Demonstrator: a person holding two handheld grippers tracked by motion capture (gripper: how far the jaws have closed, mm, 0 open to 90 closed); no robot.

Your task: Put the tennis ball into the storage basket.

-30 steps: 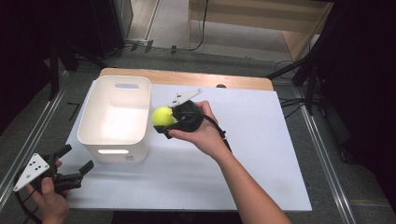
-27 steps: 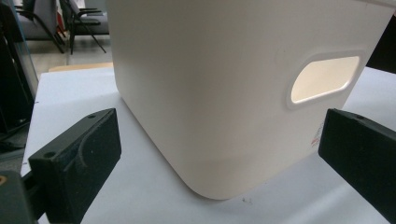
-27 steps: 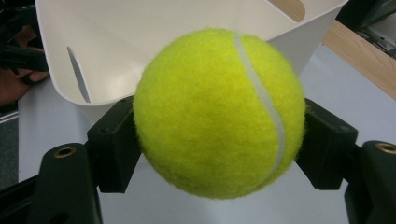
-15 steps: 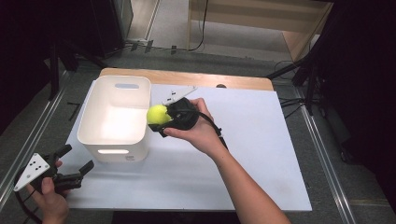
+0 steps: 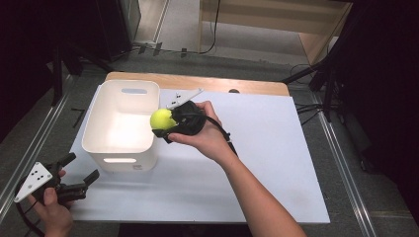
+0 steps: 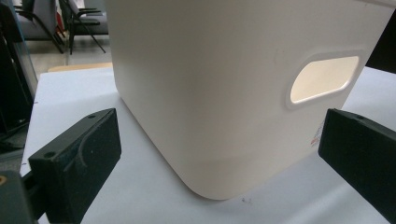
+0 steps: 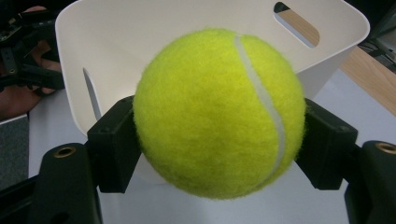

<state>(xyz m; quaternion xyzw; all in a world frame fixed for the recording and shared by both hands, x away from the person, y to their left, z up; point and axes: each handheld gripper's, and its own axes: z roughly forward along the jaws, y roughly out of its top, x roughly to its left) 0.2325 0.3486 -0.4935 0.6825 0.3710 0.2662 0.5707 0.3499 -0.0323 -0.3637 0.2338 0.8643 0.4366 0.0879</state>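
So the tennis ball (image 5: 162, 119) is clamped between the jaws of the right hand-held gripper (image 5: 170, 123), held right at the rim of the white bin (image 5: 99, 148) just ahead. The left hand-held gripper (image 5: 79, 173) is held with jaws apart, the bin's handle wall straight ahead.

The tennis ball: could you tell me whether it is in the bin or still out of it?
Out. The tennis ball is clamped in the right gripper, at the white bin's right rim.
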